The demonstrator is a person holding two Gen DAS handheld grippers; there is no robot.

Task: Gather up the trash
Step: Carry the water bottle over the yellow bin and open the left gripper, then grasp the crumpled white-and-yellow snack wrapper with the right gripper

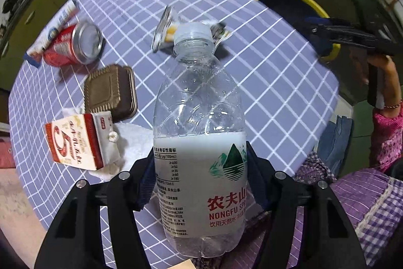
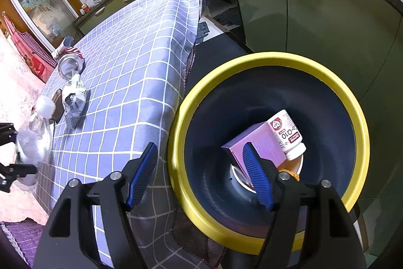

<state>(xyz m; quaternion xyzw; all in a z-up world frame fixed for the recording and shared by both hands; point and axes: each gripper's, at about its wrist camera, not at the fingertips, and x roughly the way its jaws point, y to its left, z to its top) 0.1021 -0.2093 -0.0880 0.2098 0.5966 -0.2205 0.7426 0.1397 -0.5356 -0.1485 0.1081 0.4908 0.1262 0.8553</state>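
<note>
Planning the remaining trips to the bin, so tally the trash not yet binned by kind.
Water bottle: 1
Red can: 1
Carton: 1
Brown tray: 1
Crumpled wrapper: 1
Long white pack: 1
Tissue: 1
Total: 7

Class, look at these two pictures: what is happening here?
A person clearing rubbish holds a clear plastic water bottle between the fingers of the left gripper, above the purple checked tablecloth. The right gripper is open and empty over a yellow-rimmed dark bin that already holds a purple box and a white pill bottle.
</note>
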